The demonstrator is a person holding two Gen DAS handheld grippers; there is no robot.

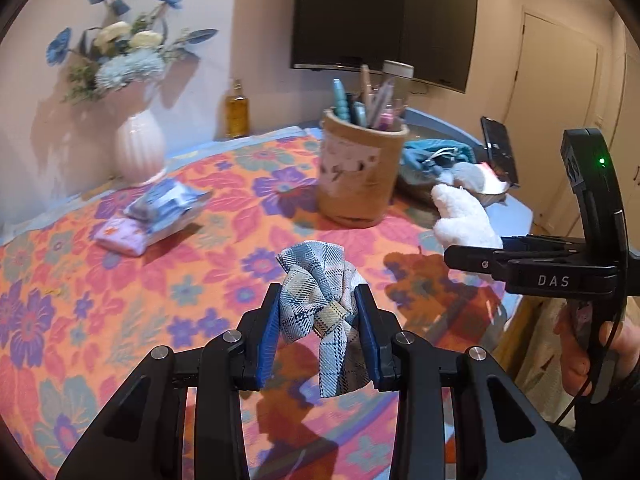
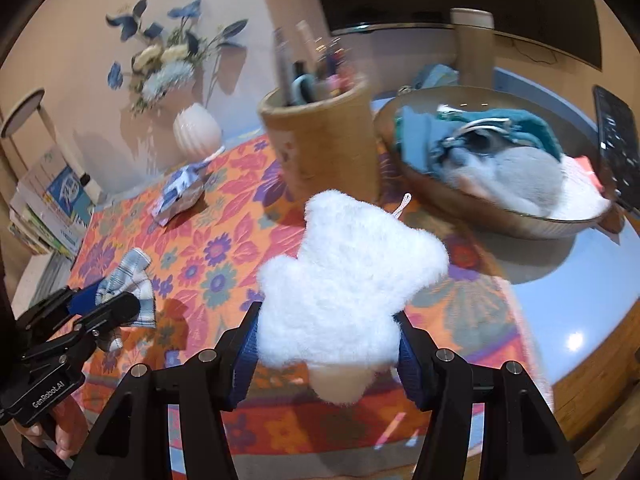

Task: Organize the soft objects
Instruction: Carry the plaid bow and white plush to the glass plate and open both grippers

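Above floral cloth | left gripper clamps plaid cloth | right gripper clamps white plush

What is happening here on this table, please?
A person is sorting soft things with two handheld grippers. The left gripper is shut on a knotted plaid cloth, held above the flowered tablecloth. The right gripper is shut on a white plush toy, also lifted. Ahead of it, a shallow bowl already holds teal and grey soft items, beside a pen holder. Neither held item is in the bowl yet.
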